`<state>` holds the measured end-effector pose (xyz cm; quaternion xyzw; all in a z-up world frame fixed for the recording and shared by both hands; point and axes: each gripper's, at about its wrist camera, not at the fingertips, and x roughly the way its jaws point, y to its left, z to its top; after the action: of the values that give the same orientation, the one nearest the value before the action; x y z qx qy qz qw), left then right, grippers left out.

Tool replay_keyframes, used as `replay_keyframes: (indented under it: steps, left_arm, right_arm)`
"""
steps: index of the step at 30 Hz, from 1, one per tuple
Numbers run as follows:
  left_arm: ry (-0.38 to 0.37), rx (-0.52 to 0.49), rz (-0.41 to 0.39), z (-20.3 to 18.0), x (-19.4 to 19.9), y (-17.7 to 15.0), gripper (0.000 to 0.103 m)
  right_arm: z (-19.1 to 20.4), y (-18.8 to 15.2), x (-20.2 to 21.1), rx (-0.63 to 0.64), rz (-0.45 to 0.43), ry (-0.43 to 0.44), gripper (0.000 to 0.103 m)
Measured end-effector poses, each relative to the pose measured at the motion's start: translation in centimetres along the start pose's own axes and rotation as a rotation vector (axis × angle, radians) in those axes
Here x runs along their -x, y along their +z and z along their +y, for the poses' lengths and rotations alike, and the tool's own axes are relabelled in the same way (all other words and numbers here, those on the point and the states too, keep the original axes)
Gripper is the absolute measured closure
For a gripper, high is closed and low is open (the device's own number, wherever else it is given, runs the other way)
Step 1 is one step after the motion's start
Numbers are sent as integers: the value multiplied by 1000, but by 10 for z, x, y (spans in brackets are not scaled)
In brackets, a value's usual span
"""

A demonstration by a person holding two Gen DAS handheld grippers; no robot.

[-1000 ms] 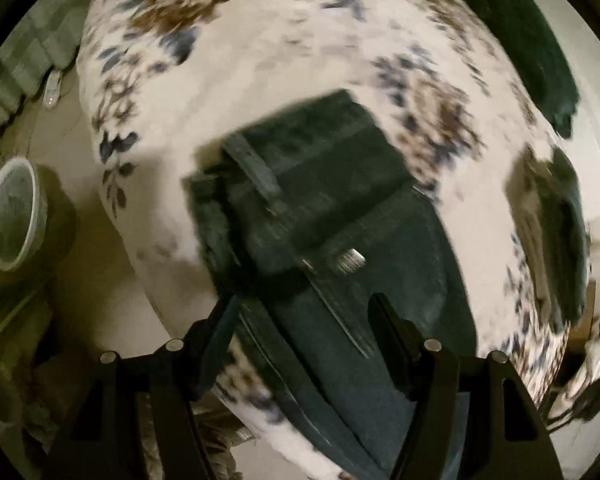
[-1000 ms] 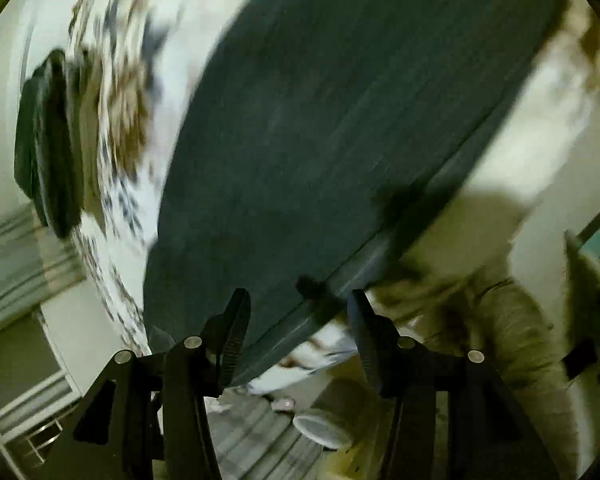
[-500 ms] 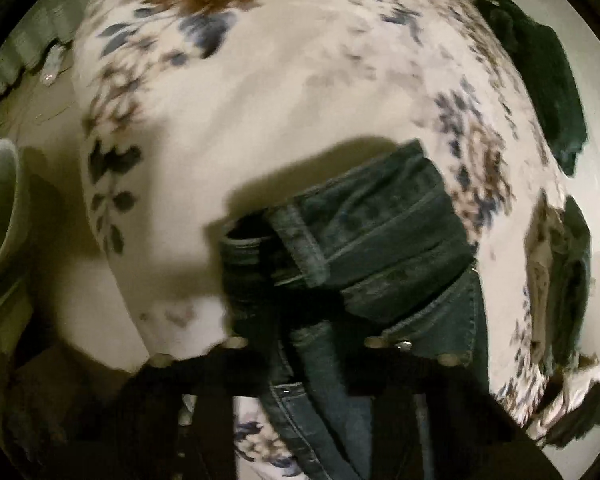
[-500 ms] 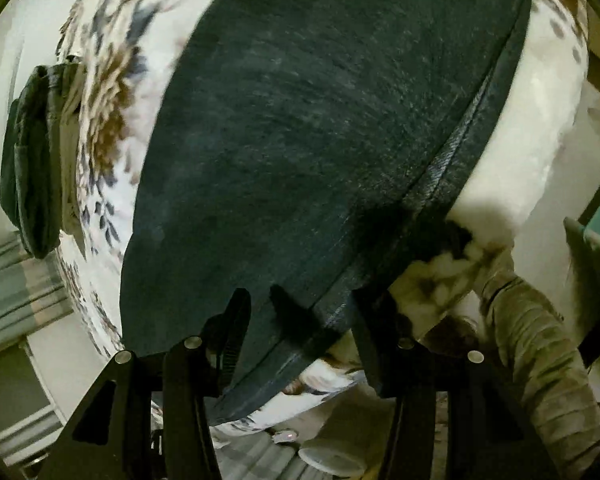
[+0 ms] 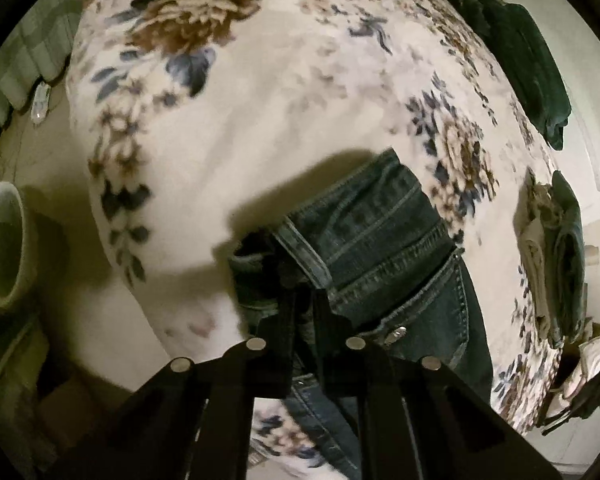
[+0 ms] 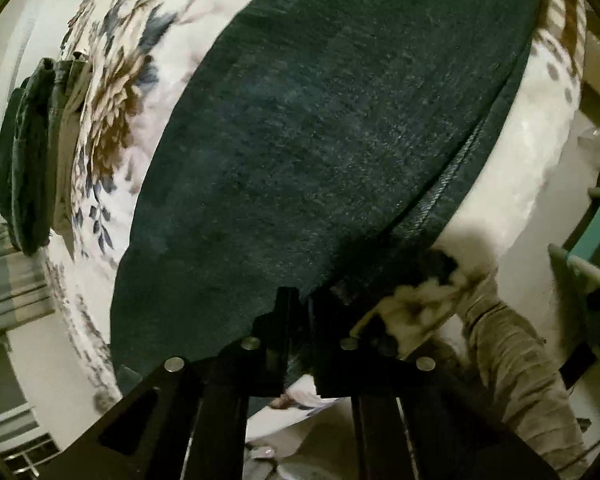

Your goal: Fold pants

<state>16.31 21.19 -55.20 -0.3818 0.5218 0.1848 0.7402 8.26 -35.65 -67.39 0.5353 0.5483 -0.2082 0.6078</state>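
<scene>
bed: floral blanket, carries everything; edge close on my side in both views.
jeans: dark denim, leg spread flat across the bed in the right view; waistband end bunched at the near edge in the left view.
stacks: folded dark clothes along the far side, well apart from the jeans.
left gripper: jaws narrow, pinched on the waistband by the belt loop.
right gripper: jaws narrow, clamped on the leg's near edge beside the side seam.
step: both ends gripped, I judge a lift to fold is next.
risk 1: shallow right bite, thick denim could slip out under its own weight.
risk 2: blanket may be nipped with the cloth, can't tell; it would drag.
risk 3: uneven lift skews the fold.
</scene>
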Motion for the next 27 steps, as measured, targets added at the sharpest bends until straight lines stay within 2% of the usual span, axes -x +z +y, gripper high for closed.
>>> replay_keyframes:
  steps: [2,5,7,12,13,15,18,19,20,22,23,24,27]
  left_arm:
    - [-40,29,27,6,-4,3,95]
    - [-111,144,97,17,-18,6,92]
    - [-136,191,119,17,-25,8,85]
    - [-150,198,114,8,-33,11,54]
    - [-136,202,118,6,-38,12,54]
    - [-117,224,129,6,-44,13,54]
    - [-90,261,134,7,-51,15,54]
    - [-74,256,128,4,-52,15,54]
    - [-60,240,120,1,-52,14,54]
    - [-30,200,90,-6,-50,11,66]
    - [-11,184,79,-7,-49,10,82]
    - [4,174,70,-5,-47,9,88]
    - [-15,142,49,1,-32,5,93]
  right_arm:
    - [-4,4,-10,-25,5,-5,88]
    - [-4,7,-14,-54,-1,2,85]
    - [-2,6,-13,-56,-6,6,81]
    - [5,7,-17,-48,8,1,69]
    - [5,6,-16,-47,9,-1,67]
    - [7,6,-16,-49,11,-8,64]
    - [11,4,-18,-43,-12,-23,66]
    - [13,2,-18,-41,-25,-40,71]
    - [14,1,-18,-36,-34,-75,87]
    - [12,-3,-16,-34,-53,-86,95]
    - [13,-5,-14,-30,-58,-85,99]
    - [14,-6,-11,-21,-64,-89,101]
    - [20,-12,1,15,-75,-95,101]
